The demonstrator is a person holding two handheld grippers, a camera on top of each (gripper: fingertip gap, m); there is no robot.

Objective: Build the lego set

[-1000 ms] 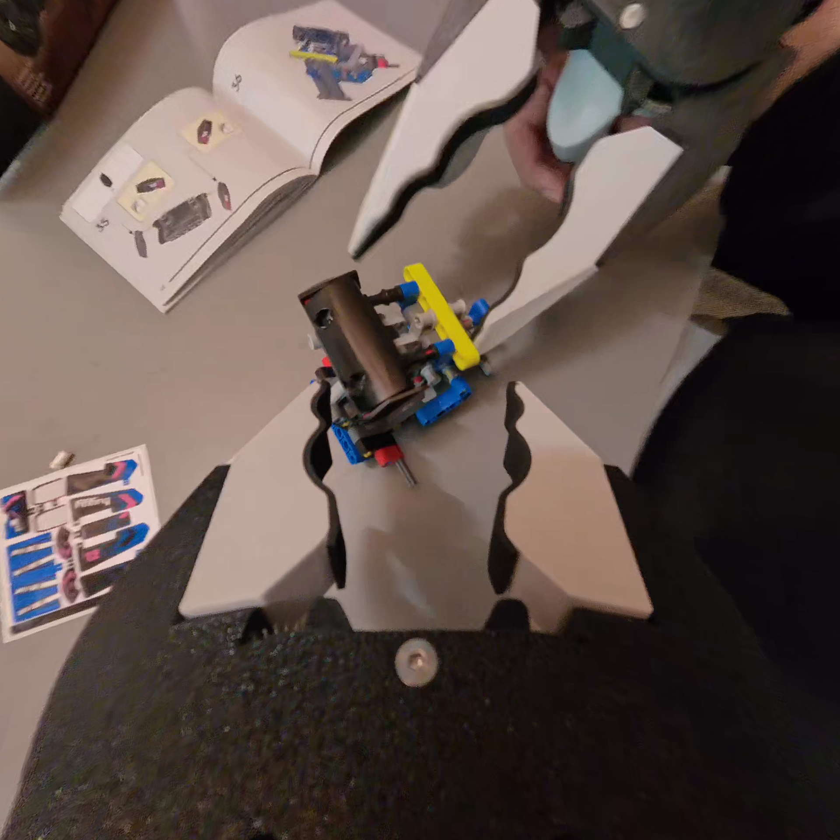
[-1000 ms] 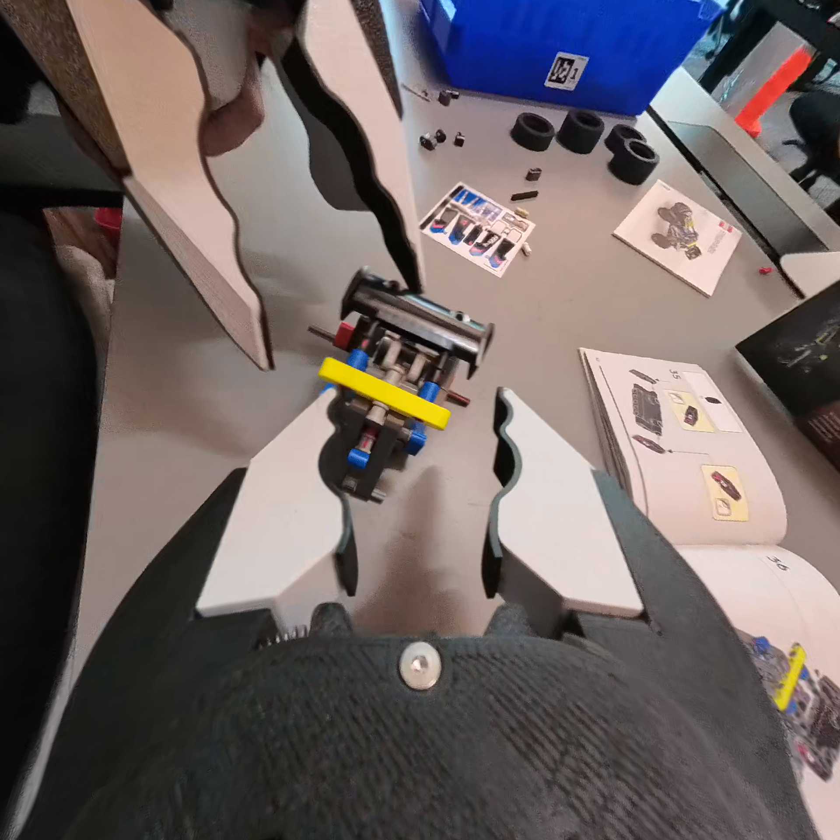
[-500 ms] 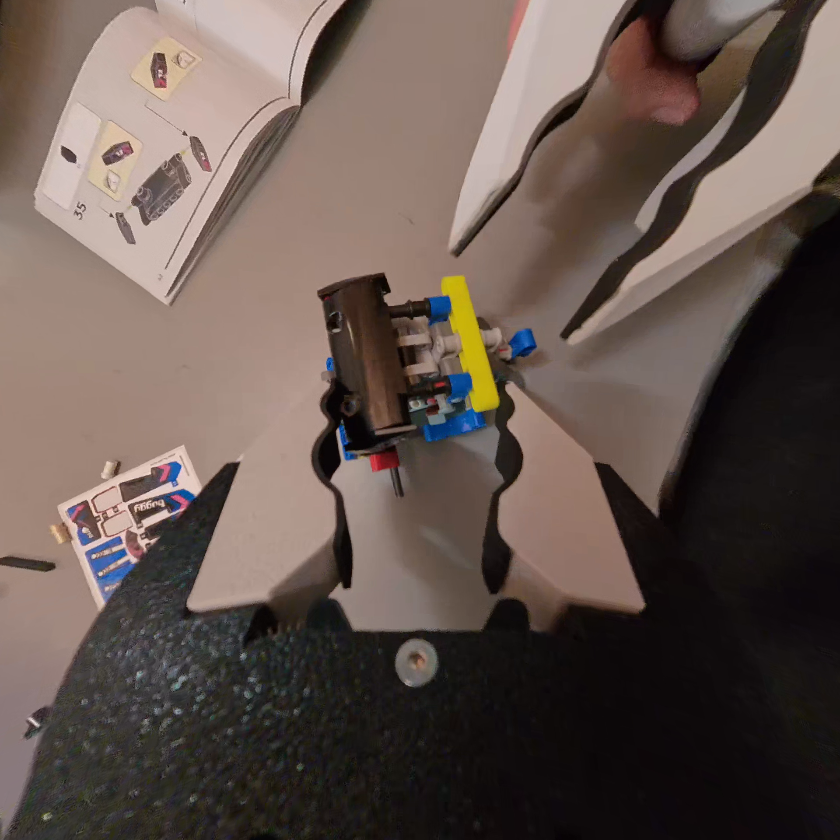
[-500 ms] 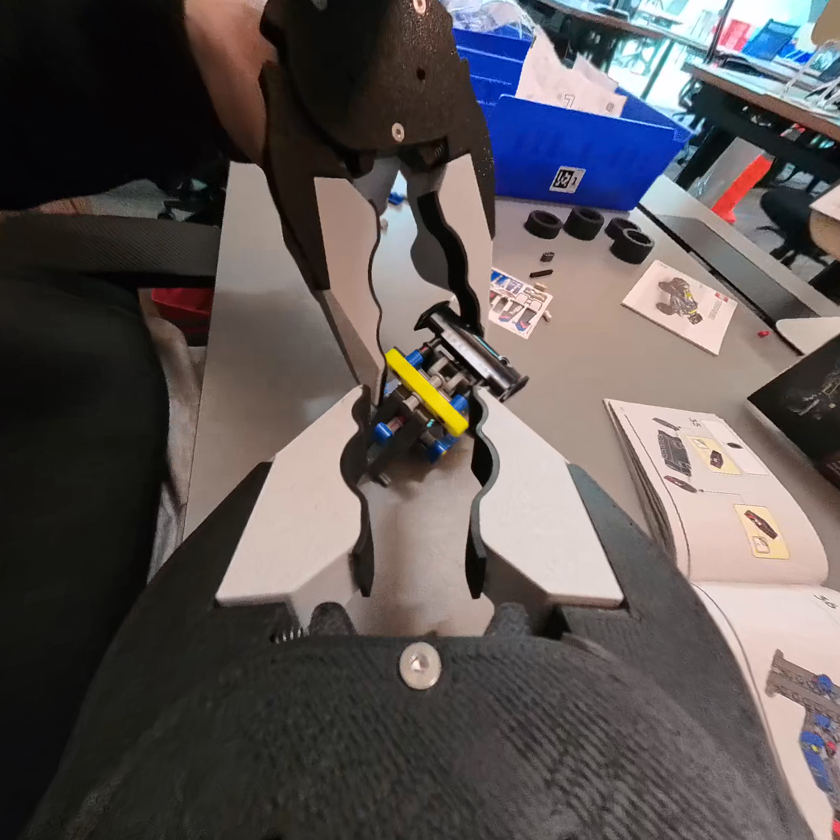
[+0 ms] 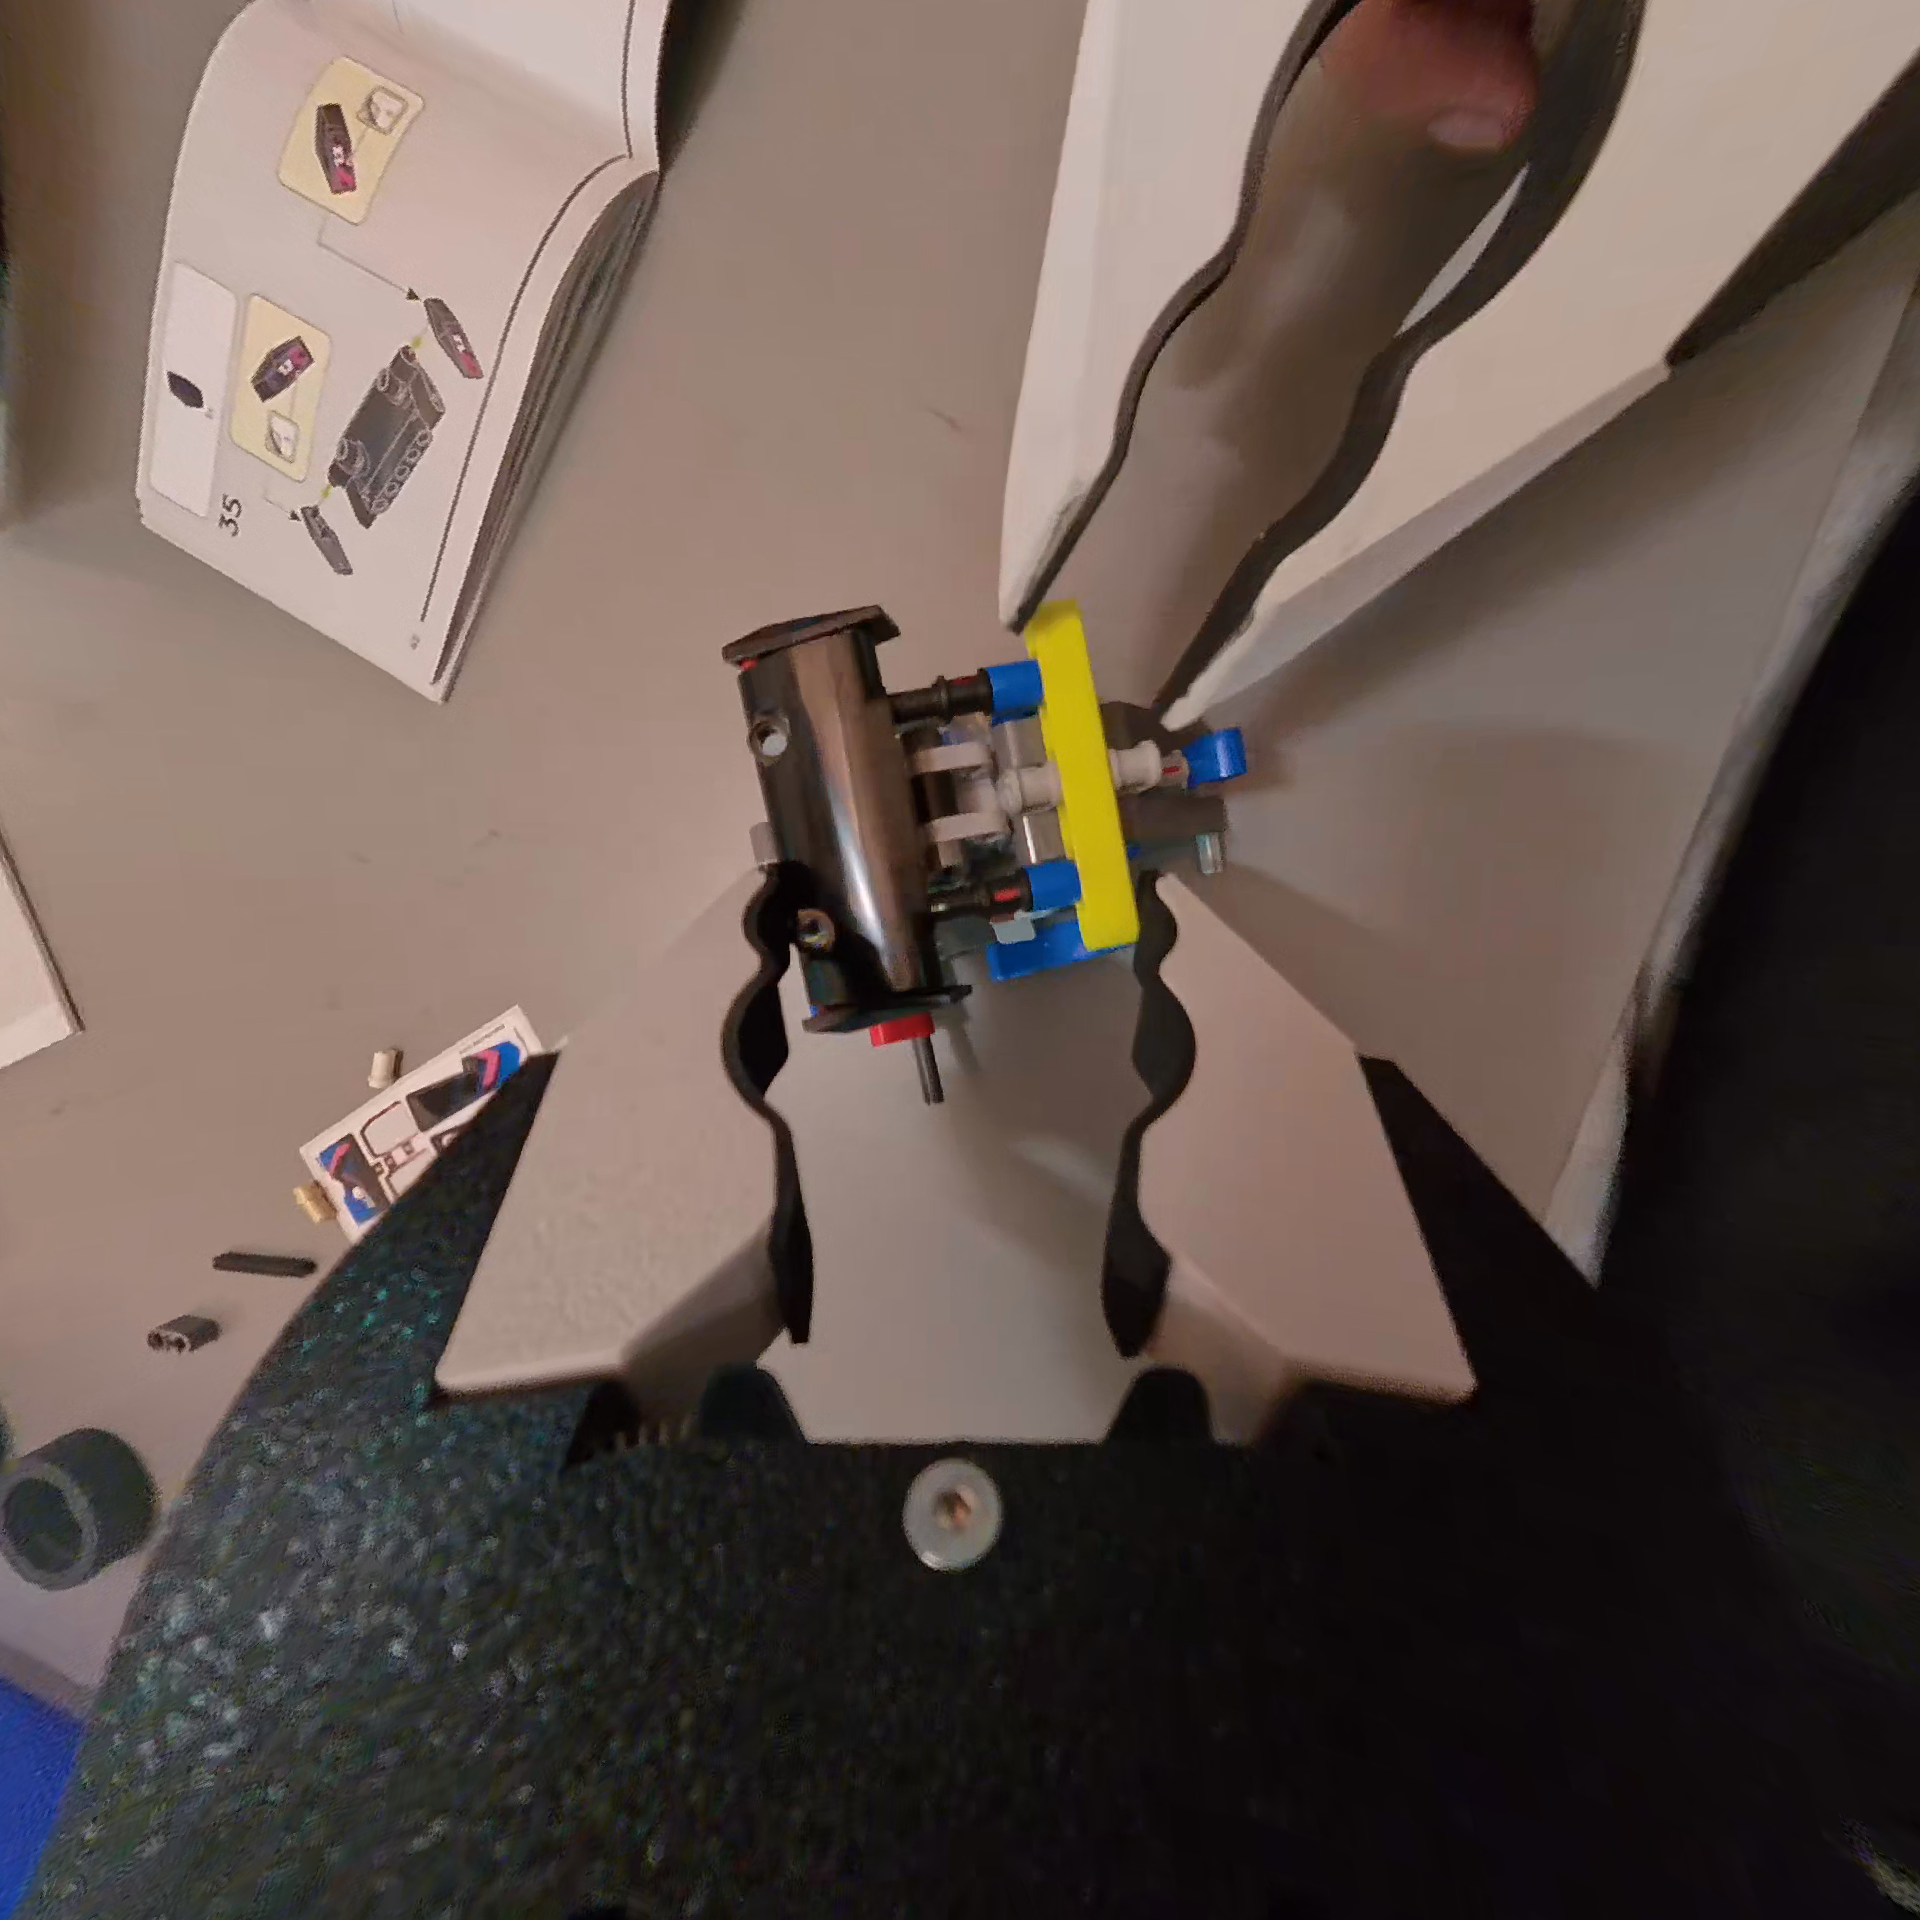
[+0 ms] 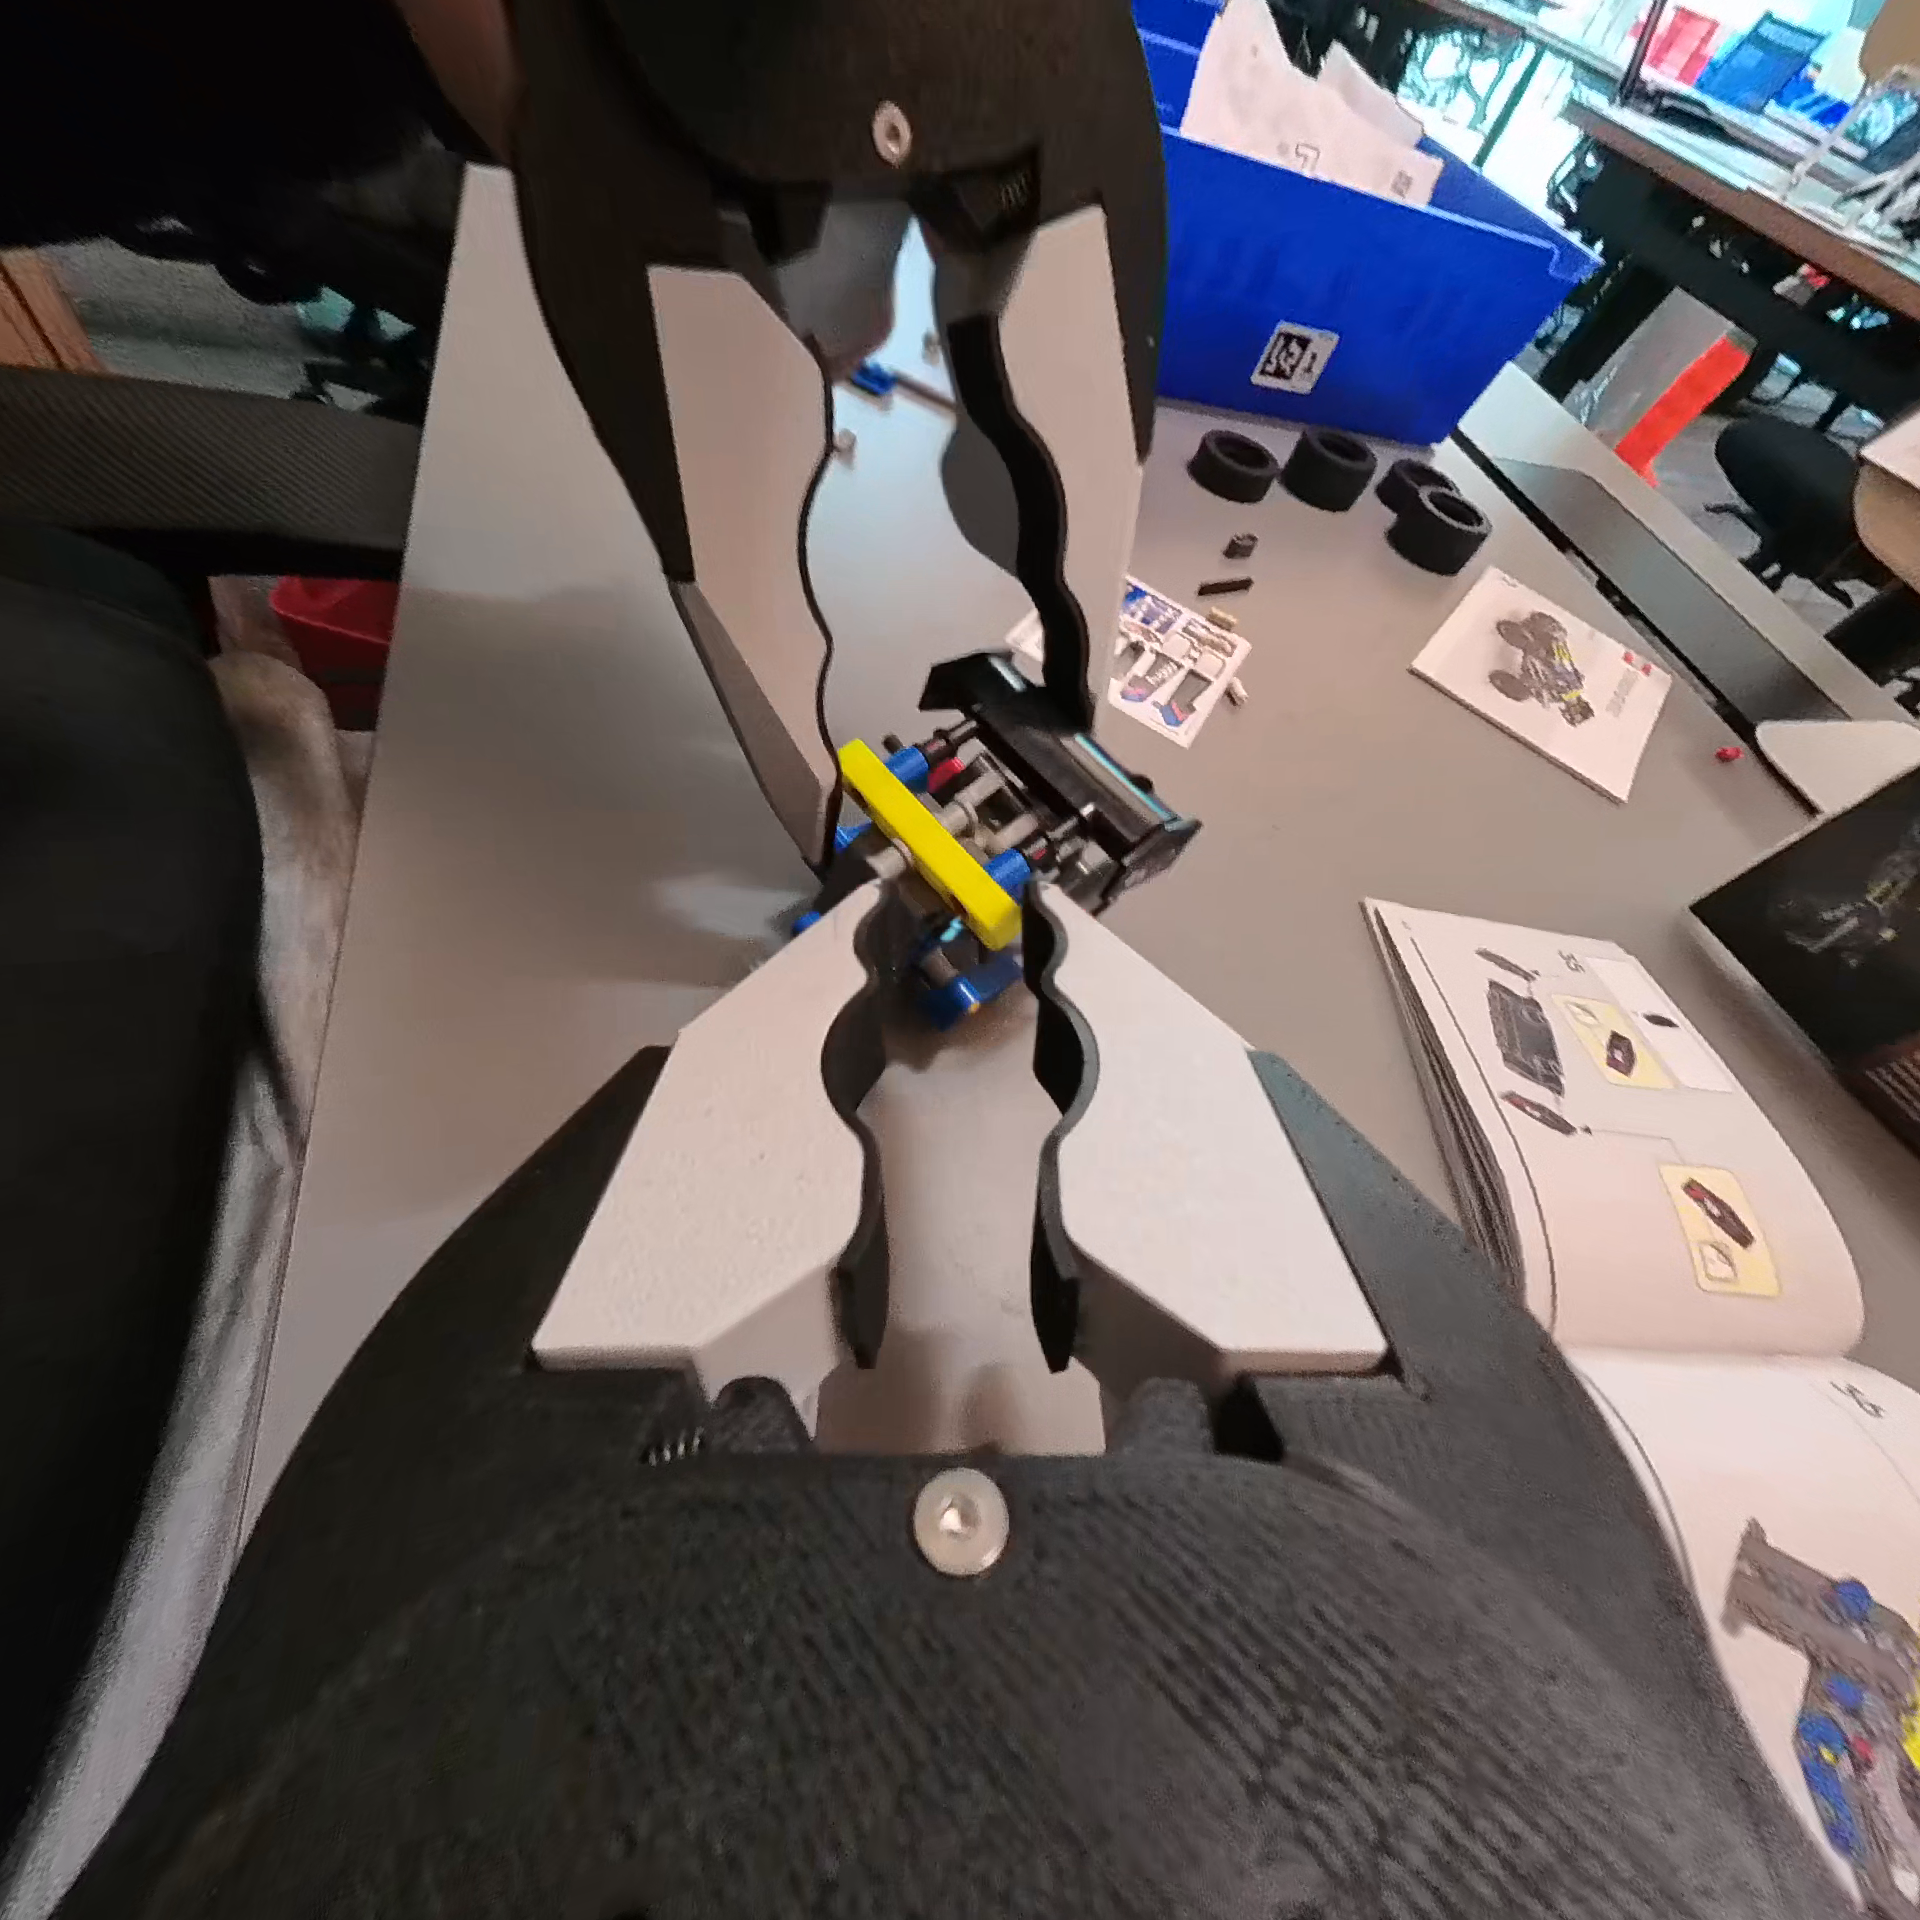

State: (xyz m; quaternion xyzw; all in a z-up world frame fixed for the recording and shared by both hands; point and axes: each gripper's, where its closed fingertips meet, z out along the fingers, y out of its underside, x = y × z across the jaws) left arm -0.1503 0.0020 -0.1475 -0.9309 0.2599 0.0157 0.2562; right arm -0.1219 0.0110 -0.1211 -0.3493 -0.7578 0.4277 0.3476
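A small brick assembly [image 5: 831, 790] with a black cylinder, a yellow beam [image 5: 1081, 769] and blue pins lies on the grey table [image 5: 520, 831]. My left gripper [image 5: 956, 894] is shut on it: one pad presses the black cylinder, the other the yellow beam's near end. In the right wrist view, my left gripper [image 6: 945, 748] reaches down onto the assembly [image 6: 1049, 758] from above. My right gripper [image 6: 951, 904] is shut on the assembly's grey and blue end by the yellow beam [image 6: 920, 842]. It also shows in the left wrist view [image 5: 1096, 665], with its tips at the beam's far end.
An open instruction booklet [image 6: 1621, 1143] lies to the right, also in the left wrist view [image 5: 395, 343]. A sticker sheet [image 6: 1174, 655], several black tyres [image 6: 1340, 468], a blue bin [image 6: 1351, 260] and a second booklet [image 6: 1538, 675] lie beyond. Small loose parts [image 5: 260, 1262] lie at the left. Across from one pair of fingers to the other is roughly 4 cm.
My right gripper's fingers have narrowed from wide apart onto the assembly's end. My left gripper has come onto the assembly and closed slightly on it. The assembly has turned a little.
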